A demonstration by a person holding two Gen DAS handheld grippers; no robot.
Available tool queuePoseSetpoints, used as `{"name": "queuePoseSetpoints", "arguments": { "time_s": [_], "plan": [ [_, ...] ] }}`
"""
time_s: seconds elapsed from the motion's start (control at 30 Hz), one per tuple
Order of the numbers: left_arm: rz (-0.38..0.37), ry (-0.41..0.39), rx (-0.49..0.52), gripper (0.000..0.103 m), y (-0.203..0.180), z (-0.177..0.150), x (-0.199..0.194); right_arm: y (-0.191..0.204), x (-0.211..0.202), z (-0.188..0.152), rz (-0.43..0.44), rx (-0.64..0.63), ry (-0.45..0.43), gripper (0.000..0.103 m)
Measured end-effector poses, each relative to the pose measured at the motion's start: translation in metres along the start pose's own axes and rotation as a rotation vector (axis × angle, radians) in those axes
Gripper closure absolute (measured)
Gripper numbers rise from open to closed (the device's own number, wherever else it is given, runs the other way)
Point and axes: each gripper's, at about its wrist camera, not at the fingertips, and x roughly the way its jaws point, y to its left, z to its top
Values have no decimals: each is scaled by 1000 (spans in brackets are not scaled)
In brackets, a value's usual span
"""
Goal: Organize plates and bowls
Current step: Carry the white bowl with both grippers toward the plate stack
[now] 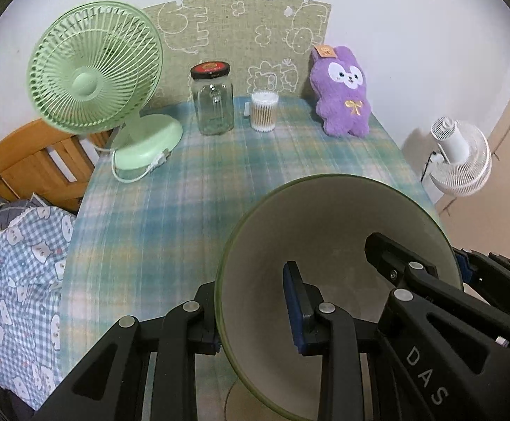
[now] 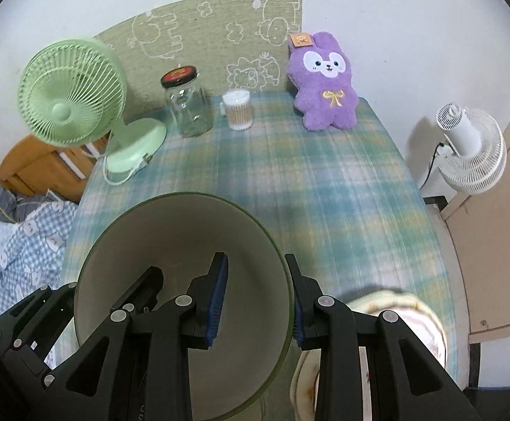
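Bowl (image 1: 325,245), green-rimmed, hung tilted above the plaid tablecloth (image 1: 185,193), gripped on opposite rims by both hands: left gripper (image 1: 251,308) clamped one side, right gripper (image 2: 256,298) the other; plates (image 2: 413,312) lay just beneath the right one.

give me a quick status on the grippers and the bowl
Left hand-held gripper and right hand-held gripper both shut on the green-rimmed bowl, one on each side of the rim. Patterned plate lower right. Nothing blocking mid-table.
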Motion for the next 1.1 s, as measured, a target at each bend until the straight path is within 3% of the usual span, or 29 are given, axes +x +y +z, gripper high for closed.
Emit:
{"name": "queuePoseSetpoints", "arguments": {
  "time_s": [0.57, 0.8, 1.1],
  "plan": [
    [-18, 76, 11, 75, 10, -76, -8, 12, -3, -79, -16, 23, 76, 68],
    [-29, 119, 10, 75, 10, -91, 3, 11, 9, -92, -28, 38, 116, 68],
    [-28, 104, 4, 76, 11, -94, 1, 14, 10, -95, -55, 30, 96, 68]
  ]
}}
